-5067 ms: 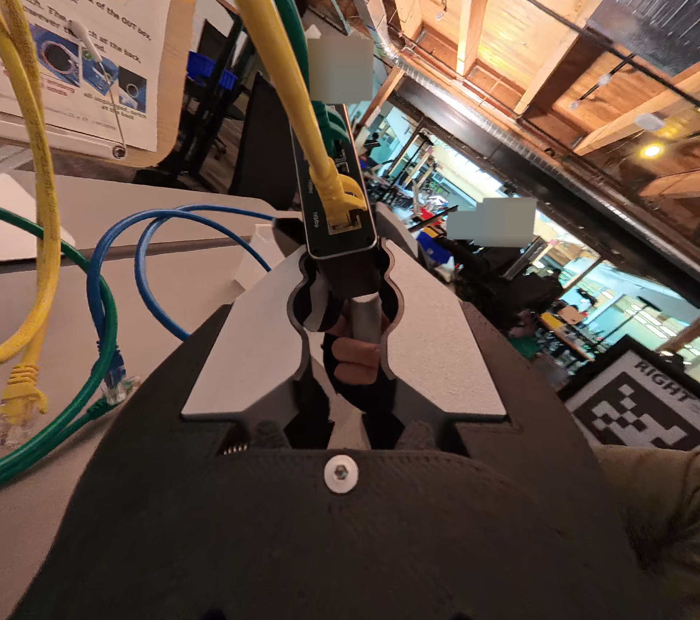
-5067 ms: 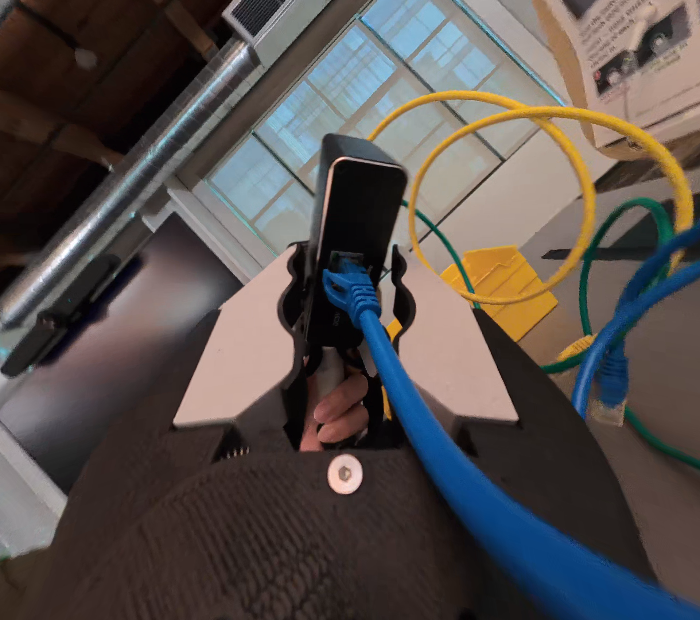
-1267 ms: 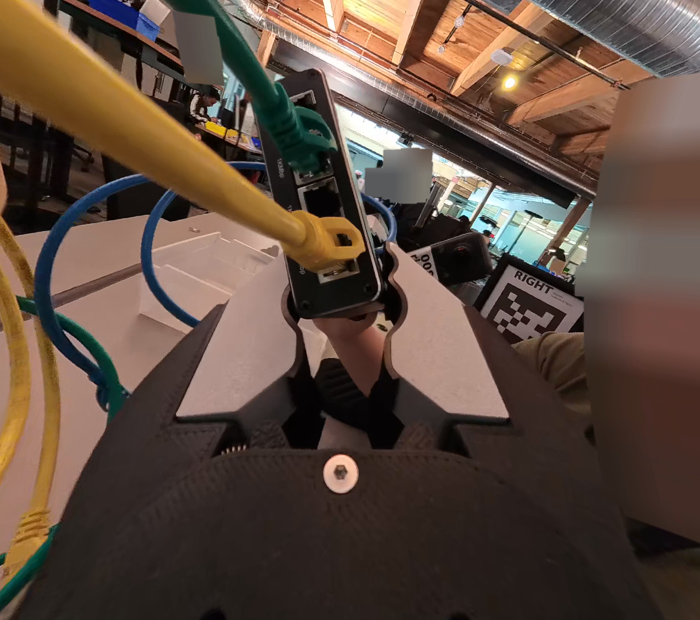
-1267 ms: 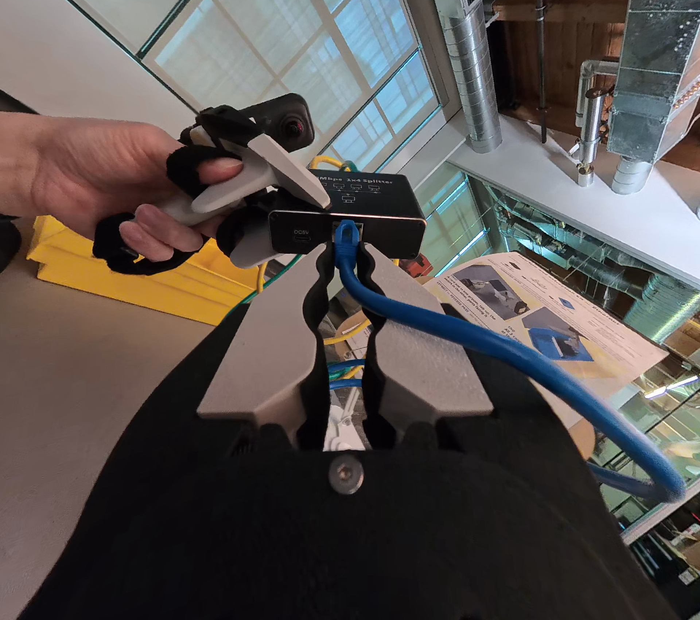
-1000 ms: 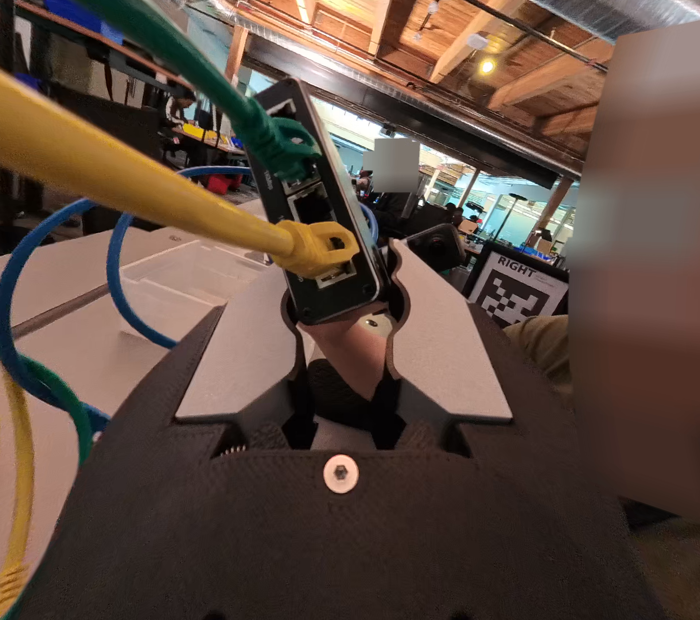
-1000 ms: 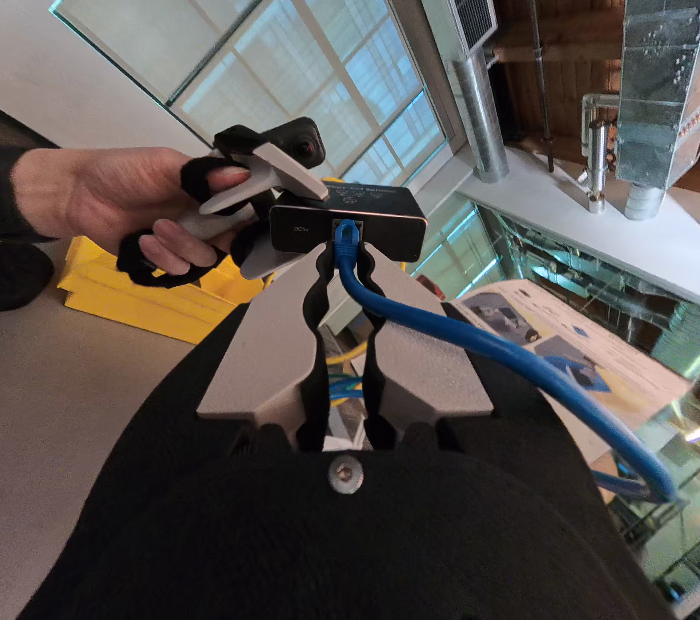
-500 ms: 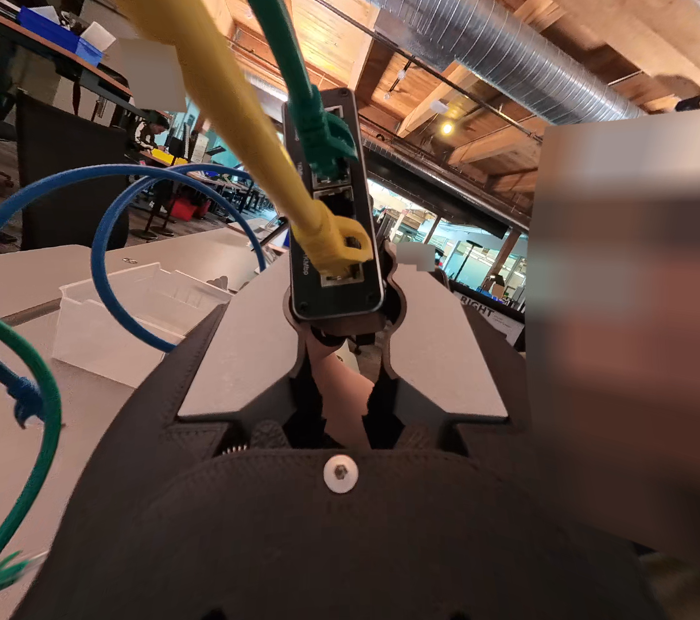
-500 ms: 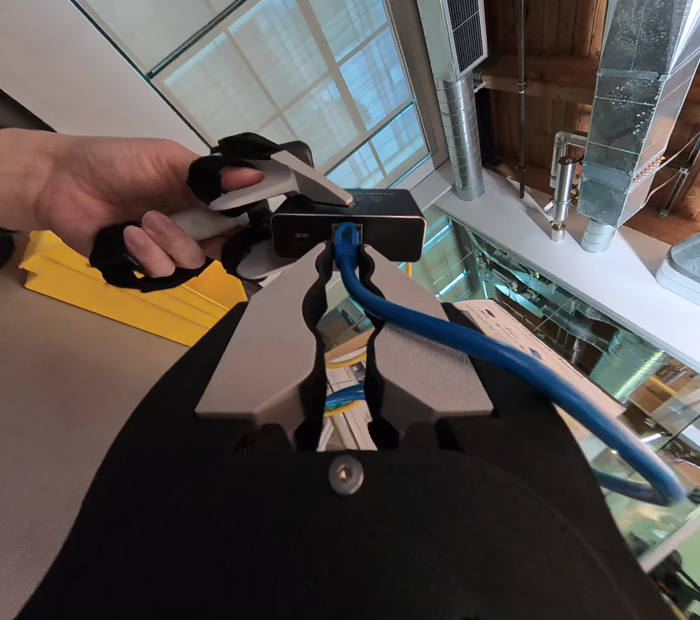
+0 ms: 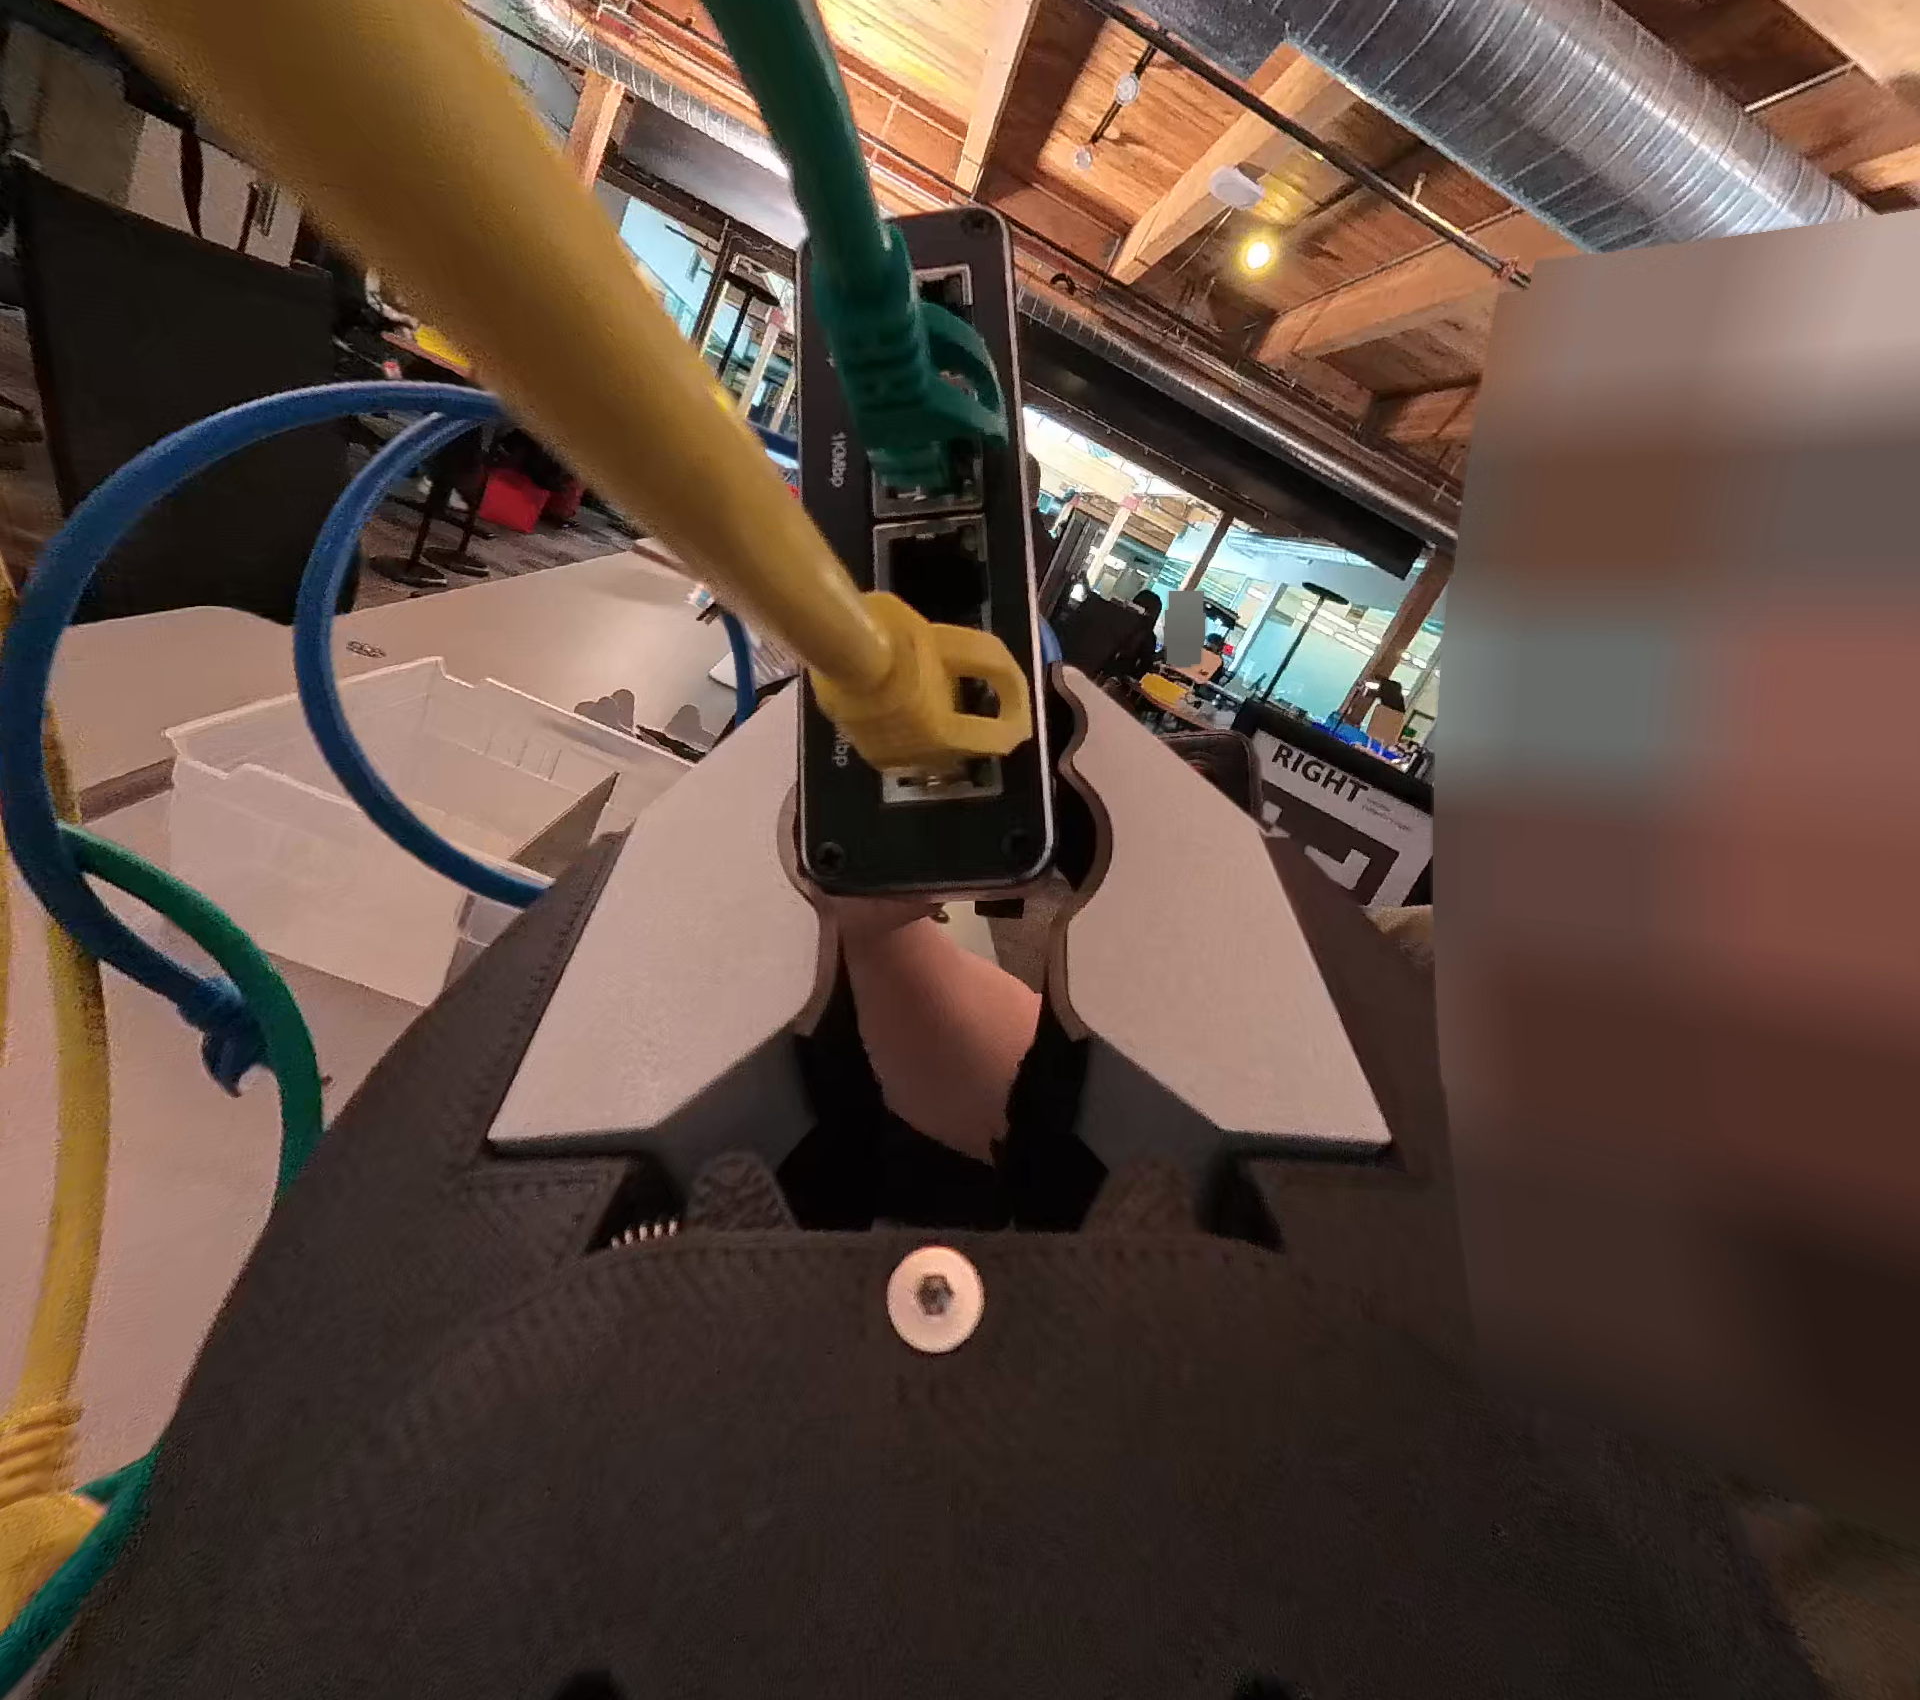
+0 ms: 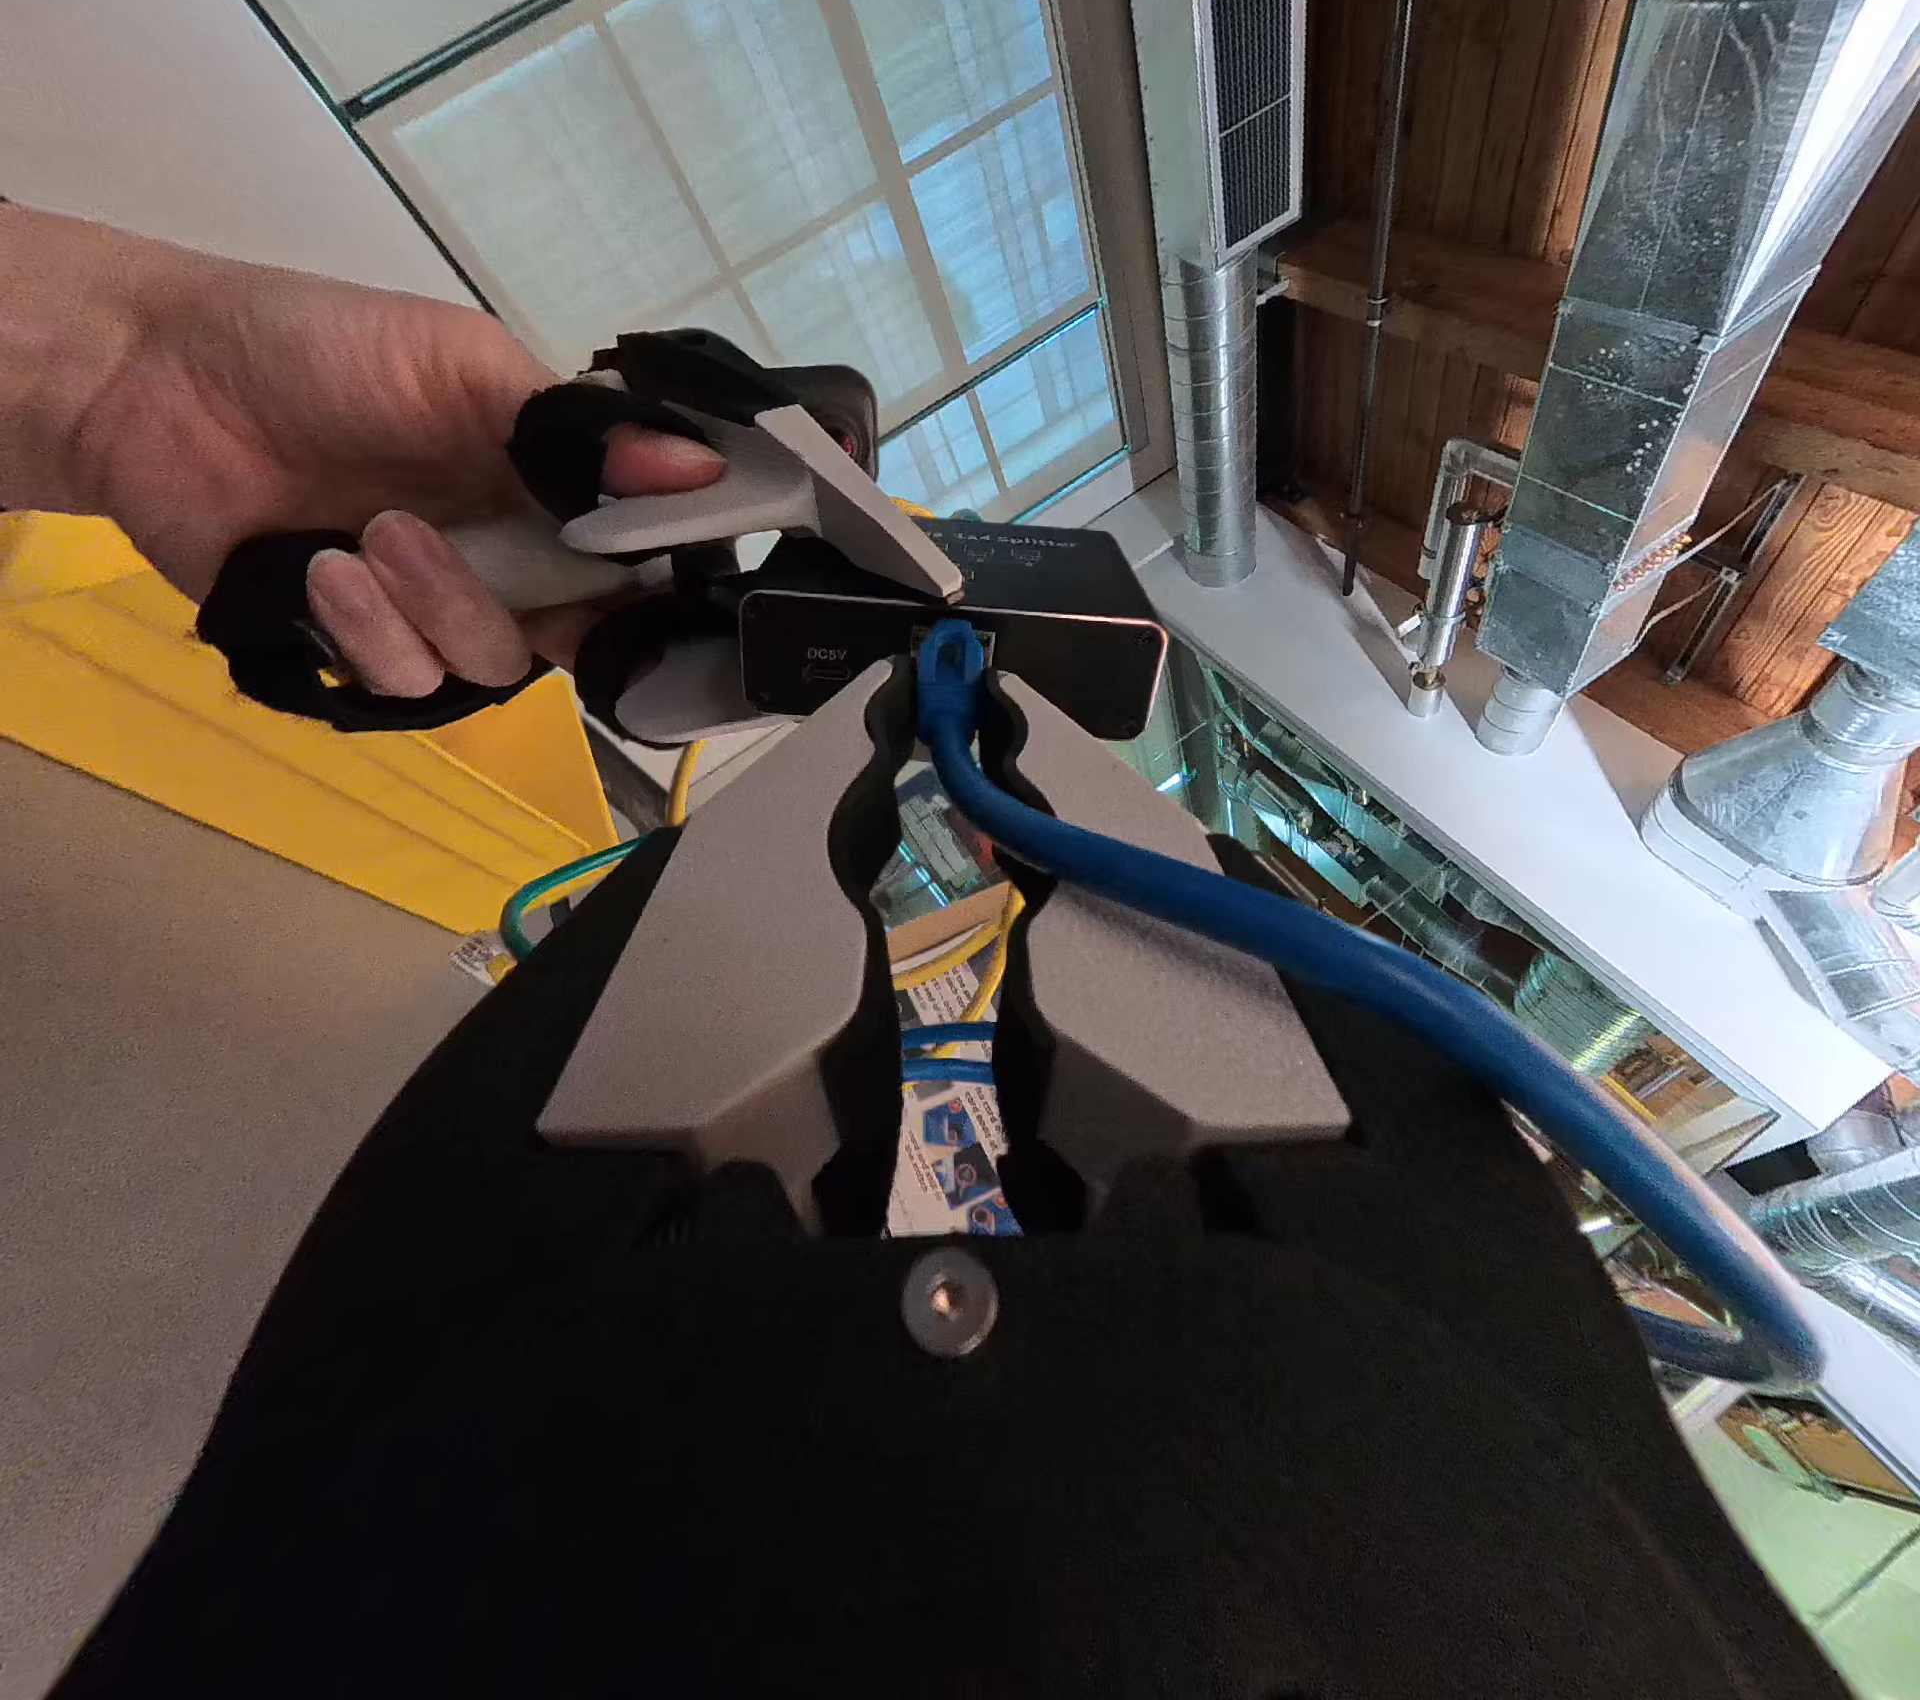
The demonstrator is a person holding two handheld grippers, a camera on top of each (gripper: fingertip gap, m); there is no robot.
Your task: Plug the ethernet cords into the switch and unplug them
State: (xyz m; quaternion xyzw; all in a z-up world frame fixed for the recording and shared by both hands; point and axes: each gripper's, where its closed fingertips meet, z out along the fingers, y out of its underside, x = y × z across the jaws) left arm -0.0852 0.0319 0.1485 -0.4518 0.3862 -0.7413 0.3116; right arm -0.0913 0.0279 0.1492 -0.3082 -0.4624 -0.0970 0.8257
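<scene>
My left gripper [image 9: 935, 871] is shut on the lower end of the black switch [image 9: 920, 829] and holds it up in the air. A yellow cord [image 9: 914, 710] sits in the lowest port. A green cord [image 9: 899, 403] sits in a port higher up. The port between them [image 9: 930, 575] and the top port are empty. In the right wrist view, my right gripper [image 10: 943, 700] is shut on the blue plug [image 10: 948, 663], which sits in a port on the switch's other face [image 10: 1070, 658]. A hand holds the left gripper [image 10: 831, 507] there.
A clear plastic bin [image 9: 312, 777] stands on the white table at left. Loose blue cord loops [image 9: 156, 528], a green cord [image 9: 260, 1027] and a yellow cord [image 9: 62, 1235] hang by it. A yellow bin [image 10: 260, 746] lies behind the hand. Left and right tips are no more than a few centimetres apart.
Both grippers and the switch have tilted a little together. The switch stands more upright in the left wrist view. Both grips and all three plugs are as before.
</scene>
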